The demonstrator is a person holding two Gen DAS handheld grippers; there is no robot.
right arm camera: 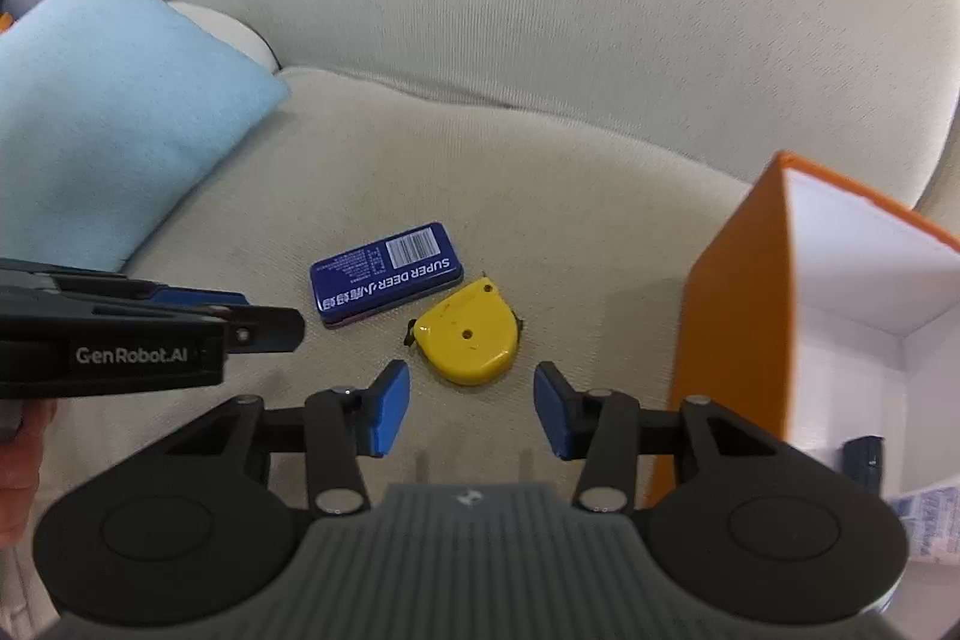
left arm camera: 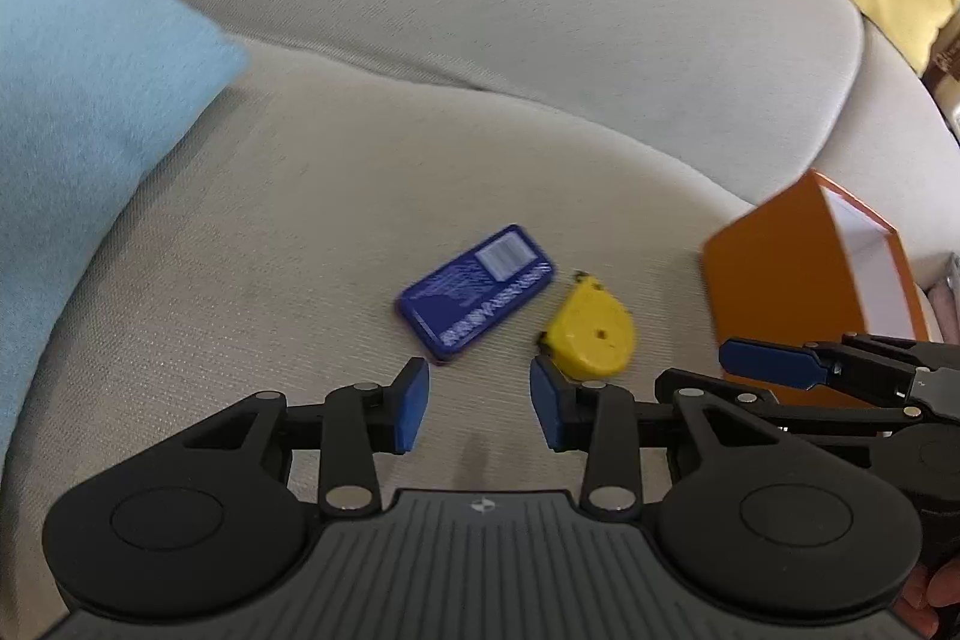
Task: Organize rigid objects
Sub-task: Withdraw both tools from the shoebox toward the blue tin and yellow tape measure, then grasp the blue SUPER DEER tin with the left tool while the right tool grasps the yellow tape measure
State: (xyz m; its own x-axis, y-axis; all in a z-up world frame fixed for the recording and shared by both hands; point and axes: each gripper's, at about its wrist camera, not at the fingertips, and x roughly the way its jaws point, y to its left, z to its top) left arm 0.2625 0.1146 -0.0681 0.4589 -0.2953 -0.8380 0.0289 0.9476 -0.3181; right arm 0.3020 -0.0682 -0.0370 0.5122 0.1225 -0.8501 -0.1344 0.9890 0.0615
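A: Left claw (left arm camera: 479, 405) and right claw (right arm camera: 471, 409): jaws of both seen standing apart, nothing between the pads, both angled down over the sofa seat (left arm camera: 270, 232).

B: Largest first. The orange box (right arm camera: 732, 310) is noted at the right edge of the seat, white inside, some items already lying in it. It is judged to be the collecting place.

A: Next, the blue tin (right arm camera: 386, 273), lying flat near mid-seat, barcode up. The left claw is lined up nearest to it.

B: Smallest, the yellow tape measure (right arm camera: 468, 337), flat, just beside the tin, perhaps touching. It is framed between the right claw's pads, not yet reached.

A: Advice: each item should be closed on across its narrow sides. The soft seat can be pressed into slightly so the low edges are caught.

B: One item at a time is suggested, since the neighbour could be nudged.
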